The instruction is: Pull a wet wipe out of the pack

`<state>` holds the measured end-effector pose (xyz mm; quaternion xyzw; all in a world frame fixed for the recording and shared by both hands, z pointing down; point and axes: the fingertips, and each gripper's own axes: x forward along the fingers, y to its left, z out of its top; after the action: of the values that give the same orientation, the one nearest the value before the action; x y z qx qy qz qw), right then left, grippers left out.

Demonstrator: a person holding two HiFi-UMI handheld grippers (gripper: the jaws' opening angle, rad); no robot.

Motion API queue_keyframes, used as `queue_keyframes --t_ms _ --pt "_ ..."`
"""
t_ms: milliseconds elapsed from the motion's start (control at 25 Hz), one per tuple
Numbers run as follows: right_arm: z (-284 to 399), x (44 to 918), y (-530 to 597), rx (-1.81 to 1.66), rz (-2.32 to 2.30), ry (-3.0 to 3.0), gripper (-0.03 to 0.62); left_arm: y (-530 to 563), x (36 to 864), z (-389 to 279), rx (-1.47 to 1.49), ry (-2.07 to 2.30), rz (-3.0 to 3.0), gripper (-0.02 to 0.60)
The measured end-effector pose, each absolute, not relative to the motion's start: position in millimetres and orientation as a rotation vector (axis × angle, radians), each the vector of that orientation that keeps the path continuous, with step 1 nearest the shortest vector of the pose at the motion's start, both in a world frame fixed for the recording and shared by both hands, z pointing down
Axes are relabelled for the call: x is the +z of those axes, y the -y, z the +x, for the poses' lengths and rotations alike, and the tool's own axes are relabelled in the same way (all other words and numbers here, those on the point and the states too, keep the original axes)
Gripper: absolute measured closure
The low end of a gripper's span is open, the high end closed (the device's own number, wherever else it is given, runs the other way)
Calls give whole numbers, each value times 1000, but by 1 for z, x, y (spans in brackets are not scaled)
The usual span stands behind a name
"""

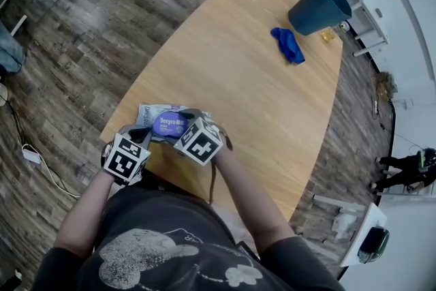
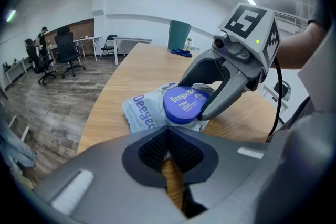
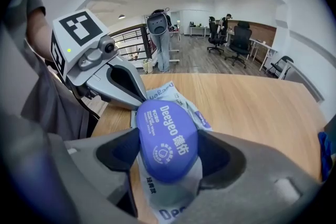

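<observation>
A white wet wipe pack (image 1: 155,116) with a round blue lid (image 1: 169,125) lies at the near corner of the wooden table (image 1: 259,85). In the right gripper view my right gripper (image 3: 167,147) is shut on the blue lid (image 3: 168,134), one pad against each side of it. My left gripper (image 2: 169,150) is shut, with its tips at the near edge of the pack (image 2: 143,113). I cannot tell whether it pinches the film. The left gripper view shows the right gripper's fingers (image 2: 223,97) around the lid (image 2: 185,105).
A crumpled blue cloth (image 1: 288,44) lies at the table's far end. A dark bin (image 1: 319,7) stands just beyond that end. Office chairs (image 2: 65,55) and desks stand further off on the wooden floor. The person's body is close against the table's near edge.
</observation>
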<state>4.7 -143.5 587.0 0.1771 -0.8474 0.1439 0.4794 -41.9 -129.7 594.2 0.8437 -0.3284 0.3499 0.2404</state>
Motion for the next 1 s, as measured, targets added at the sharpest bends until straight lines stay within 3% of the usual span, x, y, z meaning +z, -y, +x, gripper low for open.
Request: queue_keyframes --t_ms 480,1000 --pt "1 578 145 509 395 2109 261 129 593 -45 960 893 2315 565" --pt "6 542 161 313 550 2192 261 134 581 -47 883 993 2365 563"
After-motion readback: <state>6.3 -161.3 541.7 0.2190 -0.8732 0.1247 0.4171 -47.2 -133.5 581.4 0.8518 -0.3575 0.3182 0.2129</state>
